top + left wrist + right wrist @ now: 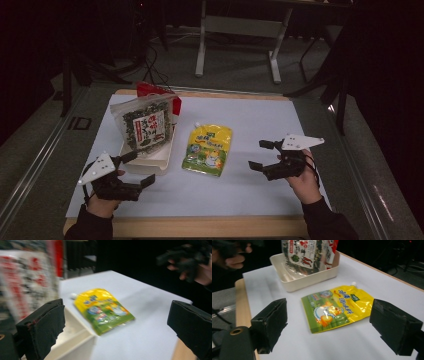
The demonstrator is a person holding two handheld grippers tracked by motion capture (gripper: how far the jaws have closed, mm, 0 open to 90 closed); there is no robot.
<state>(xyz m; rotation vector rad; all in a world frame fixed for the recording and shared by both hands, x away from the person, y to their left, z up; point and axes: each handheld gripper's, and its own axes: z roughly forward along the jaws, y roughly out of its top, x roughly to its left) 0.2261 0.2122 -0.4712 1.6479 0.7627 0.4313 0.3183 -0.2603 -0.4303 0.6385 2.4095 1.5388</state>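
The yellow spout pouch (207,149) was found flat on the mat between 2 empty, wide-spread grippers, spout away, perhaps nearer the right gripper (263,154) than the left gripper (138,169).

Table (240,226): wooden top, light edge visible along the near side.
Table cover (260,125): white sheet spread across the top.
Floor (235,65): grey, dimly lit.
Frame (239,26): white metal stand on two feet, beyond the table's far edge.
Cables (152,65): dark, trailing on the floor at far left.
Lighting: table lit, surroundings dark.
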